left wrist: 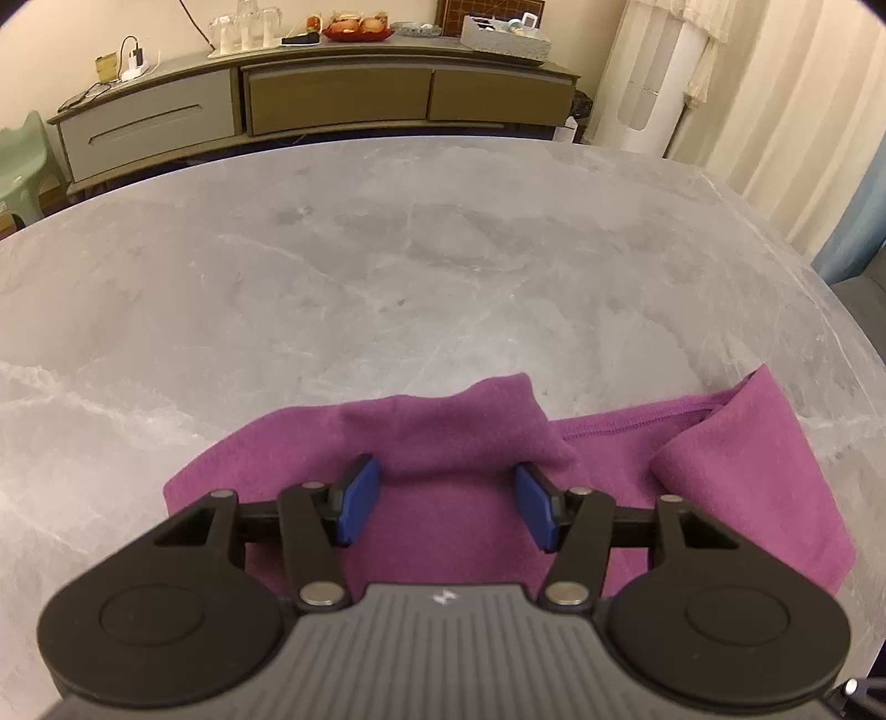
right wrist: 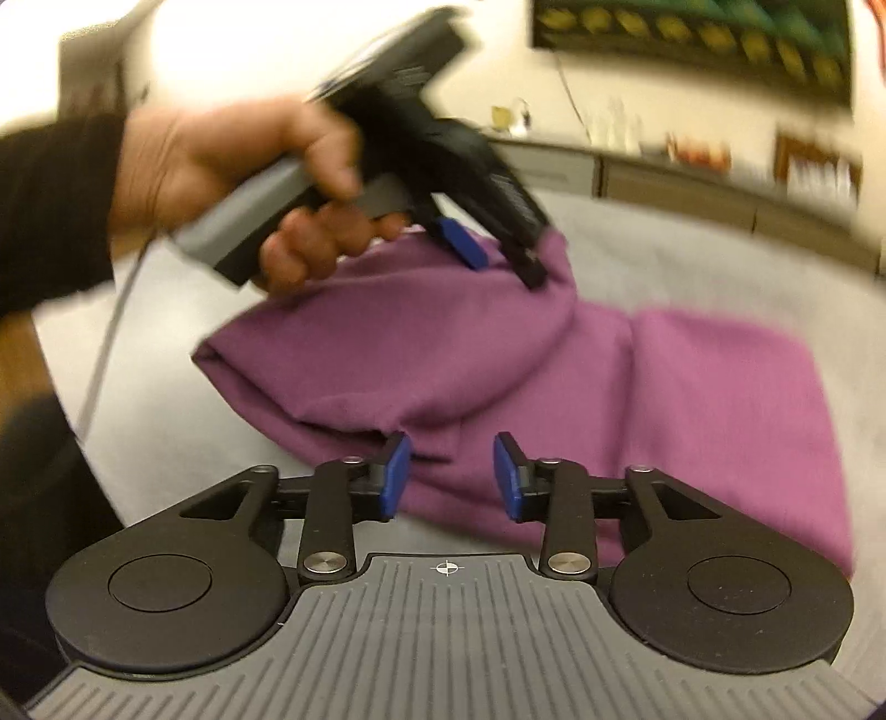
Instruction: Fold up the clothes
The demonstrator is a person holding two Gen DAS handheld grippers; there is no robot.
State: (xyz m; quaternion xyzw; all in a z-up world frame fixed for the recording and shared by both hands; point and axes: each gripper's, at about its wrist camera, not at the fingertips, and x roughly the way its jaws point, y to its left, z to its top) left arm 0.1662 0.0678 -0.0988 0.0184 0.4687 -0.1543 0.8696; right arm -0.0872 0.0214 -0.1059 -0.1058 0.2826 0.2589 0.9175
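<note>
A purple garment (left wrist: 432,443) lies partly folded on the grey marble table (left wrist: 387,266). My left gripper (left wrist: 446,501) is open just over it, with its blue pads (left wrist: 360,498) either side of a raised fold. The right wrist view is blurred. There the same garment (right wrist: 554,376) spreads across the table, with my right gripper (right wrist: 451,476) open at its near edge, blue pads (right wrist: 396,476) beside a hem. The left gripper (right wrist: 487,243) shows there too, held by a hand (right wrist: 221,160), pressing down at the cloth's far side.
A long sideboard (left wrist: 310,94) stands beyond the table with a fruit bowl (left wrist: 357,27), glasses and a grey box (left wrist: 506,36). A green chair (left wrist: 25,160) is at far left; a white tower appliance (left wrist: 659,77) and curtains are at right. A dark sleeve (right wrist: 50,210) crosses the right view.
</note>
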